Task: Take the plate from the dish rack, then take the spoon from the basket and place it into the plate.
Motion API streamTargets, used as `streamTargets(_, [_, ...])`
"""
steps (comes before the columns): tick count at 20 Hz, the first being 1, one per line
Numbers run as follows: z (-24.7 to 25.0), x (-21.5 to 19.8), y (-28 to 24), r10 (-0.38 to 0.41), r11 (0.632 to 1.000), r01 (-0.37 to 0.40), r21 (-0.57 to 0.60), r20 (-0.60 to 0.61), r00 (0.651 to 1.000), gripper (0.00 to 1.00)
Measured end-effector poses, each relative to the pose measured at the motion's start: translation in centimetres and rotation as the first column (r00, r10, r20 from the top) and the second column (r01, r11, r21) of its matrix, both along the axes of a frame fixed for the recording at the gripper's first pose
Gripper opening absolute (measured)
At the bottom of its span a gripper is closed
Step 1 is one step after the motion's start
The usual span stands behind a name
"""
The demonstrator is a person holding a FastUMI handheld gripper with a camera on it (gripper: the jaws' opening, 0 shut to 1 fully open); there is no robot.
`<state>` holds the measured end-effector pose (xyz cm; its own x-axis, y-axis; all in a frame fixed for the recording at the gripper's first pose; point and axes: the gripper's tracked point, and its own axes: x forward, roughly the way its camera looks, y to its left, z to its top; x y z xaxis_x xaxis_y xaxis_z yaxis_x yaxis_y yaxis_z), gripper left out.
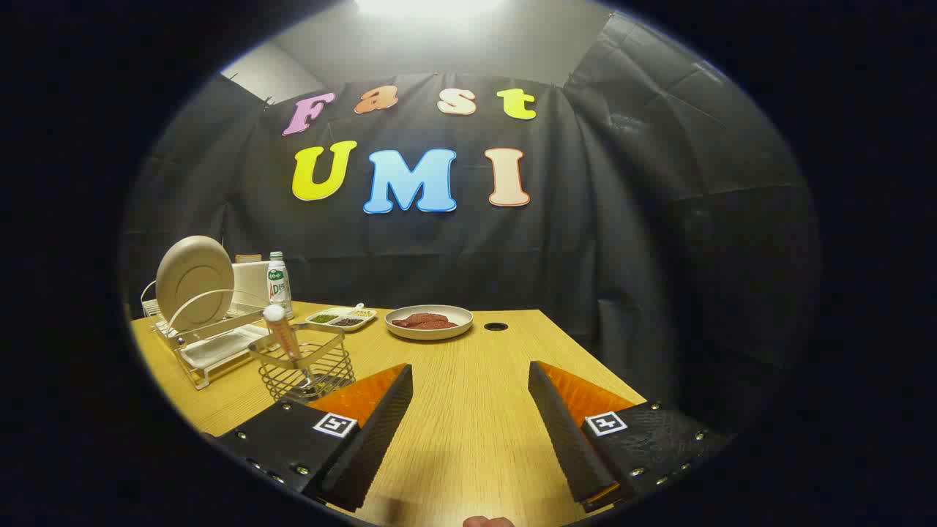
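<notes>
A beige plate (193, 282) stands on edge in the white wire dish rack (208, 344), far ahead and to the left of my fingers. Just in front of the rack is a wire basket (304, 369), and a spoon (280, 331) stands upright in it with its pale round end on top. My gripper (471, 380) is open above the wooden table (468, 424), nothing between its fingers. The basket sits just beyond the left finger (377, 424).
A bowl of reddish food (429, 321) sits mid-table beyond the fingers. A divided dish of small items (341, 318) and a bottle (277, 285) stand behind the basket. A round hole (495, 326) marks the tabletop near the bowl. The table's right edge runs diagonally beside the right finger.
</notes>
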<state>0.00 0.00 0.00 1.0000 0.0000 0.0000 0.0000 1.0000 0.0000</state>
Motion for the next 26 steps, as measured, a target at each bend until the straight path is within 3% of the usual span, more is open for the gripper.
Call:
streamTargets(5, [3.4,4.0,-0.7,-0.018,1.000,0.018,0.010,0.036,0.999,0.98])
streamTargets(15, [20.6,-1.2,4.4,-0.008,1.000,0.008,0.003,0.108,0.994,0.98])
streamTargets(19, [24.9,-2.5,7.1,-0.028,1.000,0.028,0.006,0.126,0.992,0.97])
streamTargets(26, [27.7,-1.8,11.0,-0.029,0.999,0.032,-0.026,0.111,0.993,0.97])
